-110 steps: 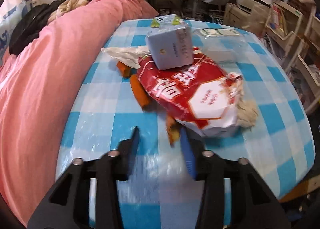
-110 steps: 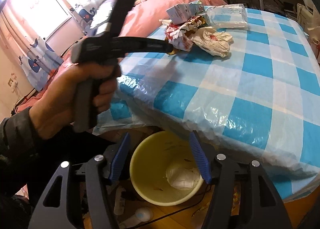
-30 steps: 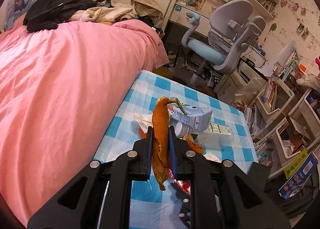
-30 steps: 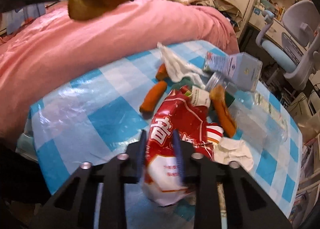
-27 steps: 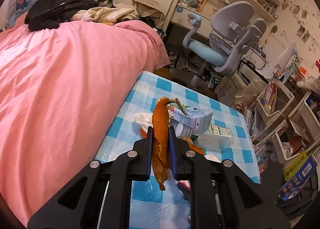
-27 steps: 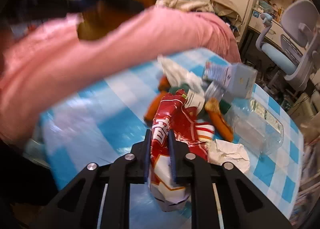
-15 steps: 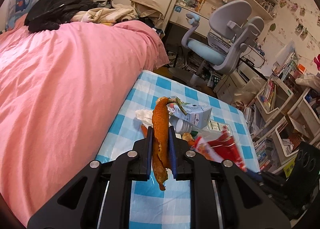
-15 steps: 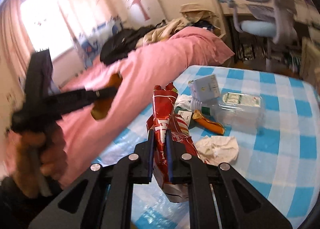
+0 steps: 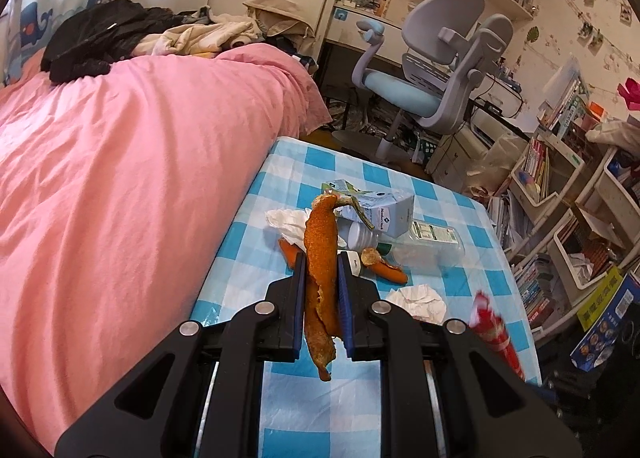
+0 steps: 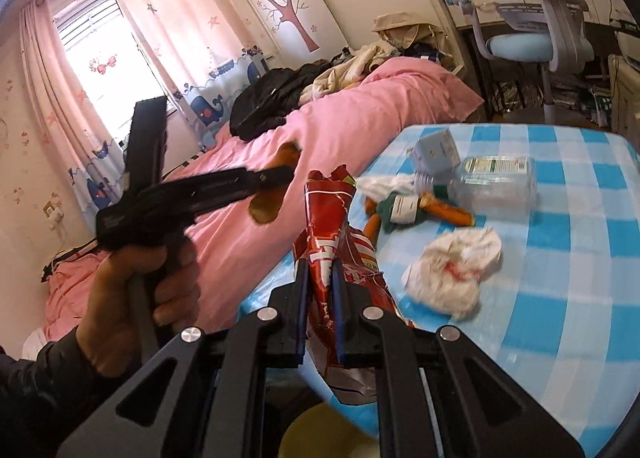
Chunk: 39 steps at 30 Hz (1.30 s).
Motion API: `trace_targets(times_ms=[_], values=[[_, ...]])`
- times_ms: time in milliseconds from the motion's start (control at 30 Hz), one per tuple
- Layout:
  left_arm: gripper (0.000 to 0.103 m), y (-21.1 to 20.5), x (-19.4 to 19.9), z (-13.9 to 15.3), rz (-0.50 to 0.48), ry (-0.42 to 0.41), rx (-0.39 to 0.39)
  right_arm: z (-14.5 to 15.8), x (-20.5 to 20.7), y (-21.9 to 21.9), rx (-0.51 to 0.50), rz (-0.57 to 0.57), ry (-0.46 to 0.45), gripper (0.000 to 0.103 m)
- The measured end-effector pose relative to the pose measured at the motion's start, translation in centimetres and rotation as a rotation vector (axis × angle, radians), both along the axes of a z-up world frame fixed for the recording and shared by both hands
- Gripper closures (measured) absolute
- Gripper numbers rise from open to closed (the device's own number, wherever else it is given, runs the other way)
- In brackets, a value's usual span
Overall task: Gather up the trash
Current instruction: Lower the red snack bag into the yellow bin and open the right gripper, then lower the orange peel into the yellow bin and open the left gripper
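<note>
1. Left gripper [image 9: 322, 272] clamps a long orange peel [image 9: 318, 258], raised above the checked table [image 9: 452, 194].
2. Right gripper [image 10: 320, 278], jaws narrow, pinches the red snack bag [image 10: 326, 218] at the table's near edge, above a yellow bin [image 10: 320, 438].

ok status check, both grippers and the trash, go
Left gripper shut on orange peel. Right gripper shut on red snack bag. Carton, bottle, tissues still on table.
</note>
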<state>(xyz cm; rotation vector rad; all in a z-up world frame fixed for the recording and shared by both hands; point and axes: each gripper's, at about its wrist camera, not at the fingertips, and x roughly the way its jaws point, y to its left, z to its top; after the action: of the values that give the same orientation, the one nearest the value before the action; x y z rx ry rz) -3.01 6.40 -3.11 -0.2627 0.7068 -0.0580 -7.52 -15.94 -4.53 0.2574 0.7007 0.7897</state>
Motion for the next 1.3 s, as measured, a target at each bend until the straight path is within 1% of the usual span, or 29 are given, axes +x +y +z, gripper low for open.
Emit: trace_targets(times_ms=[233, 467, 833, 933, 1000, 1033, 1067, 1167, 1300], values=[[0.089, -0.8, -0.6, 0.1, -0.017, -0.009, 0.035, -1.3, -2.8, 0.5, 0.022, 0.038, 0.050, 0.091], [0.089, -1.5, -1.0, 0.2, -0.031, -0.015, 0.066, -2.8, -4.6, 1.7, 0.008, 0.088, 0.088, 0.091], [0.089, -1.6, -1.3, 0.1, -0.040, -0.014, 0.074, -5.6, -7.1, 4.4, -0.121, 0.181, 0.142, 0.091], [0.089, -1.7, -1.4, 0.1, -0.043, -0.013, 0.075, -6.9, -7.3, 4.8, -0.171, 0.198, 0.190, 0.086], [0.089, -1.7, -1.4, 0.1, -0.045, -0.013, 0.076, -7.8, -7.4, 5.1, -0.214, 0.202, 0.222, 0.072], [0.089, -1.7, -1.4, 0.1, -0.046, -0.012, 0.076, -8.2, -7.7, 5.2, -0.231, 0.202, 0.230, 0.060], [0.089, -1.7, -1.4, 0.1, -0.048, -0.011, 0.077, -8.3, -7.9, 5.2, -0.244, 0.200, 0.224, 0.058], [0.089, -1.7, -1.5, 0.1, -0.052, -0.012, 0.078, -7.8, -8.0, 5.0, -0.243, 0.189, 0.202, 0.057], [0.089, -1.8, -1.7, 0.0, -0.056, -0.012, 0.082, -7.2, -7.7, 4.1, -0.253, 0.130, 0.166, 0.052]])
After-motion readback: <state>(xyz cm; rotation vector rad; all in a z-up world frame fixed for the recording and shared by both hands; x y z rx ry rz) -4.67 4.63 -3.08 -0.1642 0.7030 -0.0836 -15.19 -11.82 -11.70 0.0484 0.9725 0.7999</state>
